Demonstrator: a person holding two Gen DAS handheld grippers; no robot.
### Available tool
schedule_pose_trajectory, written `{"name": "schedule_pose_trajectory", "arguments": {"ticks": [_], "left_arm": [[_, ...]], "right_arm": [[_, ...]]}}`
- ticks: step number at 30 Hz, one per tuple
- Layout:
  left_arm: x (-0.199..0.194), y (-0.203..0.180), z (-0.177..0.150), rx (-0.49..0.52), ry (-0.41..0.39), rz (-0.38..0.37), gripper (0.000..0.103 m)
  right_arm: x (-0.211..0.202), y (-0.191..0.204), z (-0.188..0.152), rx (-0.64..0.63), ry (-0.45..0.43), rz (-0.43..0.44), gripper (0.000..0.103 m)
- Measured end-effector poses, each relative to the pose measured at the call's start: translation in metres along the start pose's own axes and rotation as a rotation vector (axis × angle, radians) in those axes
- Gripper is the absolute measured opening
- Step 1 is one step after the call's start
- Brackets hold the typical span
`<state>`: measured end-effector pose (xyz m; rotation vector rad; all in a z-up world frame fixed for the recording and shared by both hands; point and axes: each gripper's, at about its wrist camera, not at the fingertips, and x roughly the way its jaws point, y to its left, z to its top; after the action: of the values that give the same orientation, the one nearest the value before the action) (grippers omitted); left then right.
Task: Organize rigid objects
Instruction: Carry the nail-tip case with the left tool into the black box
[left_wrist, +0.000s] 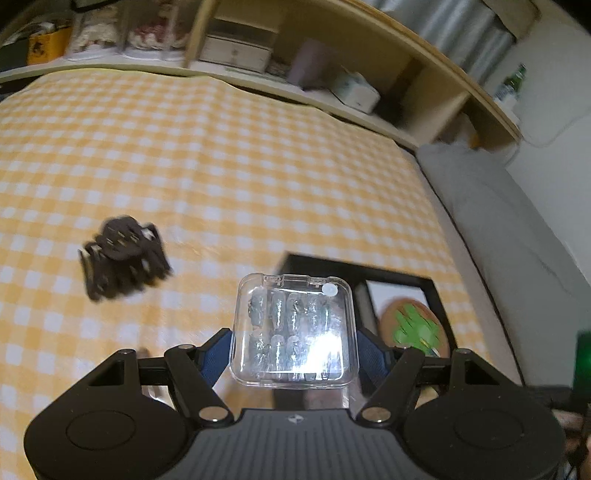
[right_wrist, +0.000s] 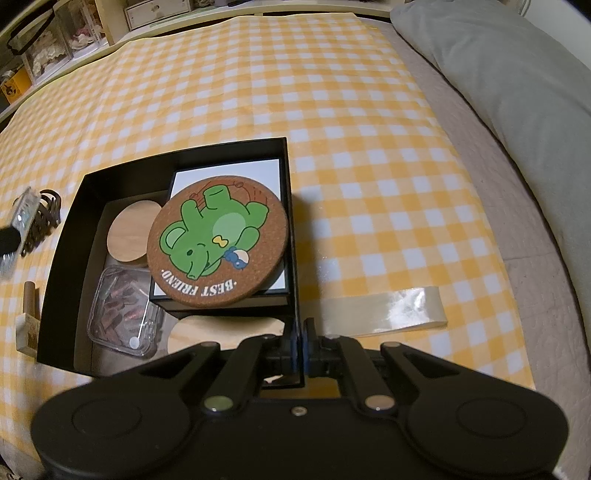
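Clear plastic case (left_wrist: 293, 330), gripped edge to edge by the blue pads (left_wrist: 212, 356) of the left claw (left_wrist: 294, 354) and riding above the checked cloth (left_wrist: 221, 166), rows of small glittery pieces inside. Just ahead and to the right of that claw, lying open: the black box (left_wrist: 436, 291), cork coaster (left_wrist: 413, 325) showing inside. Ahead to the left, resting on the cloth: a dark hair clip (left_wrist: 123, 258), blurred.

Pinching the box's thin near wall (right_wrist: 296, 332), the right claw (right_wrist: 300, 343), jaws pressed almost together. Beyond it, already sitting inside: the coaster on a white-topped smaller box (right_wrist: 273, 166), two wooden discs (right_wrist: 129, 232), a second clear case (right_wrist: 123, 312) of reddish pieces. Right of that claw, a clear strip (right_wrist: 384, 306) lying flat on the cloth.

Probably carrying the case toward the box. Risks from here: slick plastic sliding or twisting out between the pads if squeezed unevenly; squeezing too hard, possibly popping the lid. Little free floor remaining, so possibly landing tilted on a disc or the other case. Thin wall bending, or the box shifting on soft bedding, if the right claw pulls.
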<state>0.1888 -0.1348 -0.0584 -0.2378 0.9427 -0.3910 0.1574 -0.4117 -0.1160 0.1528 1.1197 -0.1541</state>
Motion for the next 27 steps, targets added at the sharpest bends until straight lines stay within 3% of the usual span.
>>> {"name": "schedule_pose_trajectory", "arguments": {"ticks": [10,14,23,27], "left_arm": [[0.014,-0.035,-0.028,0.017,0.072,-0.037,0.073],[0.017,-0.042,-0.029,0.039,0.032,-0.012,0.073],[0.022,-0.044,-0.034,0.03,0.068,-0.009,0.074],[0.021,-0.047,-0.034,0.042,0.074,-0.008,0.078]], "right_arm": [[0.001,-0.001,0.001,0.0,0.0,-0.001,0.004],[0.001,0.001,0.0,-0.007,0.001,-0.006,0.004],[0.001,0.002,-0.001,-0.013,0.001,-0.008,0.004],[0.001,0.002,0.0,-0.012,0.001,-0.007,0.004]]}}
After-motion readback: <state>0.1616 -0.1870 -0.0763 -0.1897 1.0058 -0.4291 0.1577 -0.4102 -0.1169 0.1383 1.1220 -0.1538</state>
